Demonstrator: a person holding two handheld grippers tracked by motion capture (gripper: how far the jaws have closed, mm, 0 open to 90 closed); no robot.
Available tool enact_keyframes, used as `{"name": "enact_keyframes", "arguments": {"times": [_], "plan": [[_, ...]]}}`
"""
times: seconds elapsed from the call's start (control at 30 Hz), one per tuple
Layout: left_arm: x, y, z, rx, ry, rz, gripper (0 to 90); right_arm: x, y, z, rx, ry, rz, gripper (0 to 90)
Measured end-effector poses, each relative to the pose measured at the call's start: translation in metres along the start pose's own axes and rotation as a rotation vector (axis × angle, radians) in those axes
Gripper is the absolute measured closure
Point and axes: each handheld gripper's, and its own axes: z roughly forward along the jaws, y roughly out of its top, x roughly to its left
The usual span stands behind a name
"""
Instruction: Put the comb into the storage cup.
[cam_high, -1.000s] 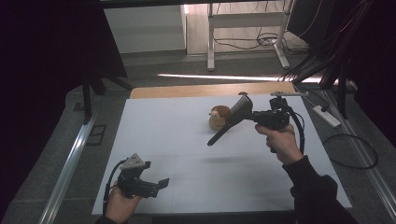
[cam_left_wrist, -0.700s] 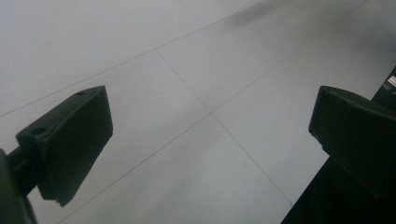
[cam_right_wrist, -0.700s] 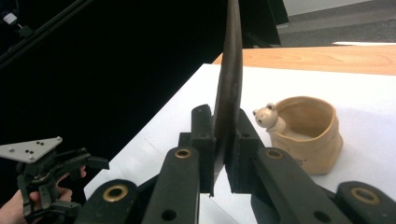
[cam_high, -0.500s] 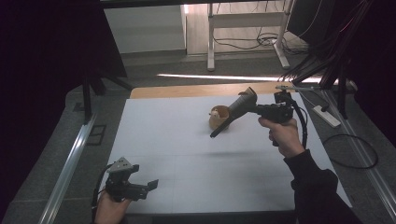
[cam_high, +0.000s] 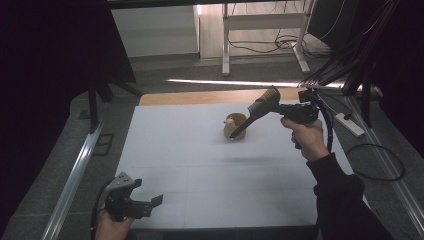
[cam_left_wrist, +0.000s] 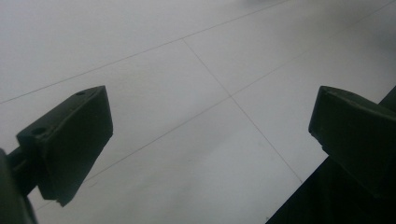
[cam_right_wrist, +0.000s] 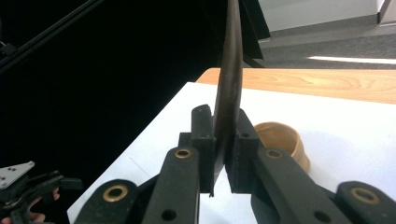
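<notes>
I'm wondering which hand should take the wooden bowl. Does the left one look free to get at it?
Probably yes. The left tongs stand open and hold nothing, and bare white table lies between them and the wooden bowl. It sits at the far side, though, and the dark tool in the right tongs angles down at it.

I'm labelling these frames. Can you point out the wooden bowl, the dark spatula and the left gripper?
wooden bowl (cam_high: 234, 131): high view, its outer wall.
dark spatula (cam_right_wrist: 229, 88): right gripper view, its thin edge above the jaws.
left gripper (cam_high: 155, 201): high view, between its fingertips.
</notes>
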Motion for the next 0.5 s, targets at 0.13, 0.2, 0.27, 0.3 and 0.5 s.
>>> {"name": "enact_keyframes", "arguments": {"times": [0.13,0.2,0.27,0.3,0.5], "plan": [[0.001,0.0,0.0,-0.002,-0.005,-0.005,0.4,-0.003,0.004,-0.001,-0.008,-0.018,0.001,83.6],[0.001,0.0,0.001,0.001,-0.006,-0.003,0.4,-0.005,0.007,-0.002,-0.015,-0.027,0.004,83.6],[0.0,0.0,0.001,0.005,-0.007,0.0,0.4,-0.007,0.009,-0.003,-0.022,-0.031,0.009,83.6],[0.0,0.0,0.001,0.006,-0.007,0.001,0.5,-0.008,0.01,-0.004,-0.028,-0.036,0.009,83.6],[0.0,0.001,0.002,0.017,-0.008,0.008,0.5,-0.015,0.015,-0.006,-0.044,-0.062,0.018,83.6]]}}
